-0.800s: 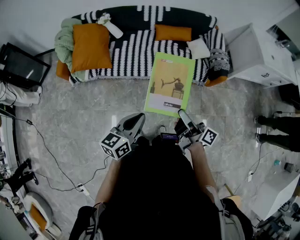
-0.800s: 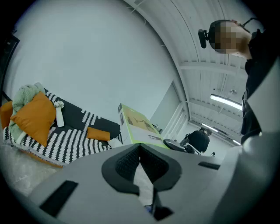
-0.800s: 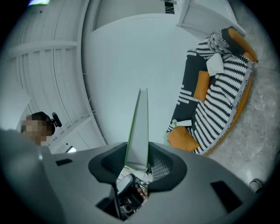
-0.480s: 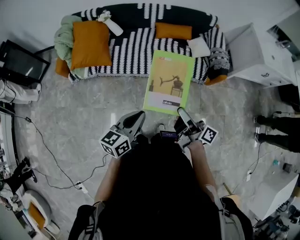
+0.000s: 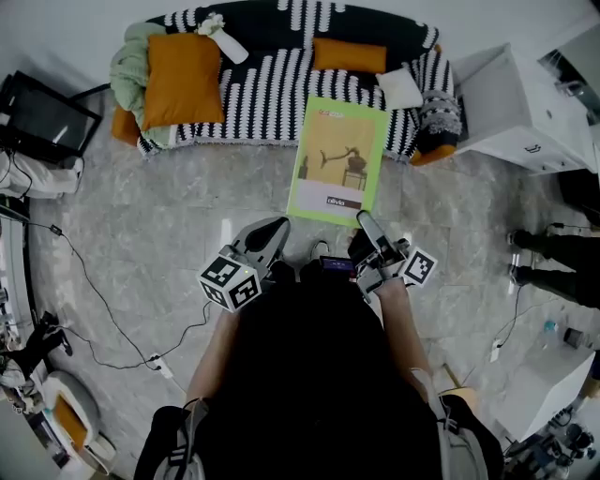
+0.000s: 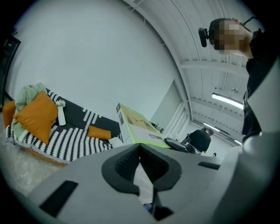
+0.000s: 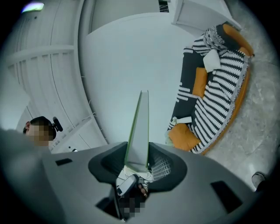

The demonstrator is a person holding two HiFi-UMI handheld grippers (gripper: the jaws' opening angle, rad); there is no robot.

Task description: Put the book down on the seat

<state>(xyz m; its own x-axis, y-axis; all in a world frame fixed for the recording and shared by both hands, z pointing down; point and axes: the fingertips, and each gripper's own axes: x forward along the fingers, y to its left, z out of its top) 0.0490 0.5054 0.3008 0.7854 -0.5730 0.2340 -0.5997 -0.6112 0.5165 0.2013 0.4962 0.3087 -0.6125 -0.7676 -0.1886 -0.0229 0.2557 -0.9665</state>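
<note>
Grey marbled floor (image 5: 141, 225) fills the head view, and a sofa (image 5: 272, 94) under a black-and-white striped throw stands against a pale wall (image 5: 84, 19). On the seat lie a large orange cushion (image 5: 183, 80), a smaller orange cushion (image 5: 349, 56), a green blanket (image 5: 127, 70), a white bottle (image 5: 225, 42) and a white pillow (image 5: 401, 89). A dark monitor (image 5: 42, 122) sits at the left, a white cabinet (image 5: 506, 103) at the right, and a cable (image 5: 94, 291) trails over the tiles. The book (image 5: 337, 159) is large and thin, with a lime-green border, a yellow cover picture and a white band near its lower edge. The right gripper (image 5: 364, 220) pinches its near edge and holds it out in front of the sofa, its far end overlapping the seat's front edge. The left gripper (image 5: 279, 225) hangs beside it, apart from the book.

From the left gripper view, the wall (image 6: 100, 57) rises behind the sofa (image 6: 70, 135), and the book (image 6: 138, 127) is in the air, tilted, not on the seat. The left gripper (image 6: 140, 148) has its jaws together with nothing between them.

From the right gripper view, the book (image 7: 139, 131) shows edge-on, a thin green-edged slab clamped between the pads of the right gripper (image 7: 138, 166), with the sofa (image 7: 214, 105) and floor (image 7: 258, 113) off to the side.
</note>
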